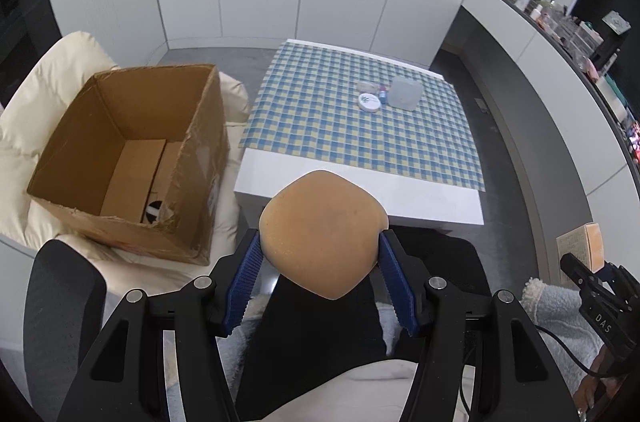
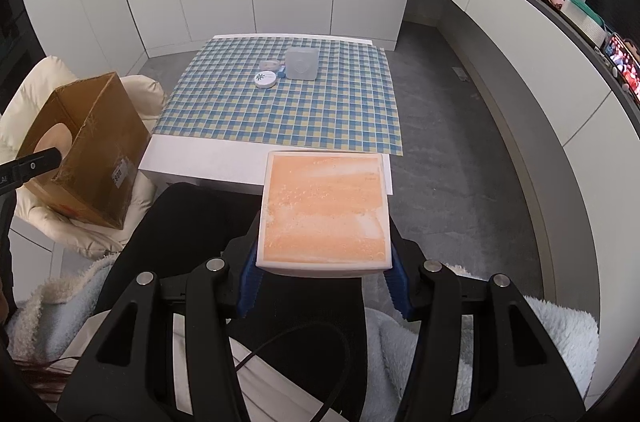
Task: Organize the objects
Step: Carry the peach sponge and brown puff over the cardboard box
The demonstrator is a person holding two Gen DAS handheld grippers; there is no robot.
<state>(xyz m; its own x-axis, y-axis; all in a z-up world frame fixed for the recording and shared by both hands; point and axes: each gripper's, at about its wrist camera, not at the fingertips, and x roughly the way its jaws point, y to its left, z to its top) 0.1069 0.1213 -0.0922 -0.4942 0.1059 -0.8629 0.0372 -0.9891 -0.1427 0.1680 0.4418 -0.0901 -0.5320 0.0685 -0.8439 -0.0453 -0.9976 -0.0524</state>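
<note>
ahead of you stands the low white table (image 2: 192,162), its top covered by a blue-and-yellow checked cloth (image 2: 280,102); to your left an open brown cardboard box (image 1: 132,150) sits on a cream padded cushion (image 1: 36,126), just beside the table's left edge; inside the box you can see a smaller flat cardboard piece (image 1: 132,178) on its floor, and the near wall is torn at the bottom; a grey curved counter (image 2: 520,34) crowded with bottles and small items runs along your right.

your right gripper (image 2: 324,282) is clamped on a square white tile with a mottled orange face (image 2: 324,206), its blue ribbed pads pressing the tile's two sides near the lower edge; the tile is held in the air over your lap, near the table's front edge, orange face up toward the camera.

your left gripper (image 1: 320,262) is closed around a rounded tan sponge-like pad (image 1: 320,234), the blue pads squeezing its left and right sides; it hangs over your lap, to the right of the box and short of the table.

on the cloth, toward the far side, a cluster lies close together: a translucent grey square container (image 2: 303,63), a round white tin with a green leaf mark (image 2: 266,78), a small blue-capped item (image 2: 281,73) between them, and a small pale round case (image 2: 269,64) behind the tin.
</note>
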